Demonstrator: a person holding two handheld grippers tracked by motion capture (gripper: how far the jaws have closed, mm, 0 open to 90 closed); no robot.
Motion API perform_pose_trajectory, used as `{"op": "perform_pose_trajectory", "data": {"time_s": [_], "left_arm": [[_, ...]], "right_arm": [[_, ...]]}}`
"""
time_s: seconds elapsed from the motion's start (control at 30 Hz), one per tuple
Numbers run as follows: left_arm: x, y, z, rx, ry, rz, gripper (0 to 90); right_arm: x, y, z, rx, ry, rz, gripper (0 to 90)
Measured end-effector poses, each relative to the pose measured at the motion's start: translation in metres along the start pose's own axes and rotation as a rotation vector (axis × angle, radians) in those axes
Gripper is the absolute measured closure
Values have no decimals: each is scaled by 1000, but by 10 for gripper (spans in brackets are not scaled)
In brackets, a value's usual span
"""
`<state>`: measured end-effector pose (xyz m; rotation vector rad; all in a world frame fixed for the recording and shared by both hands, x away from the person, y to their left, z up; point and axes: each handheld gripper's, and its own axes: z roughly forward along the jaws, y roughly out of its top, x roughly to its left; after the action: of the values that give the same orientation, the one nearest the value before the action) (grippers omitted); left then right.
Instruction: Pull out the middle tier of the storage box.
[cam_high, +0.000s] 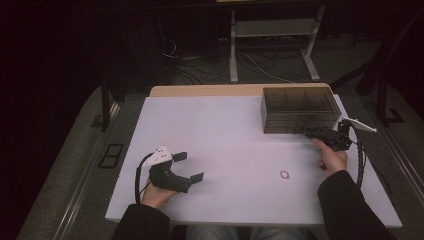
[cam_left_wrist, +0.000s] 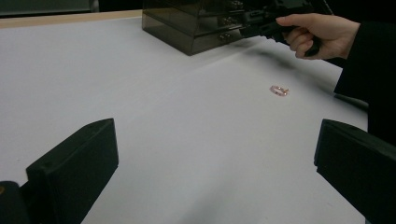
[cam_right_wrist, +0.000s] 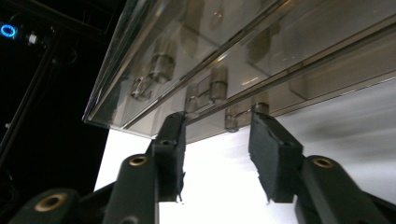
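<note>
A drawer box sits at the table's far right; a ring lies well in front of the box.

the room is dim and falls to near black around the white worktop, which alone catches soft light from above. in the left gripper view a faint shadow lies on the sheet under the far hand, and the near black jaws are blurred. in the right gripper view the smoky clear drawer box shows pale reflections and slight softness.
</note>
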<state>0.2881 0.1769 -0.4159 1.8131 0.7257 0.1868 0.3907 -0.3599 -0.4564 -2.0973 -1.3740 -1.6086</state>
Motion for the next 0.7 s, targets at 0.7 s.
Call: {"op": "perform_pose_trajectory", "data": {"time_s": [0.7], "left_arm": [[0,0,0,2,-1,4,0]], "right_arm": [[-3,2,10,-68,41,114,781]]}}
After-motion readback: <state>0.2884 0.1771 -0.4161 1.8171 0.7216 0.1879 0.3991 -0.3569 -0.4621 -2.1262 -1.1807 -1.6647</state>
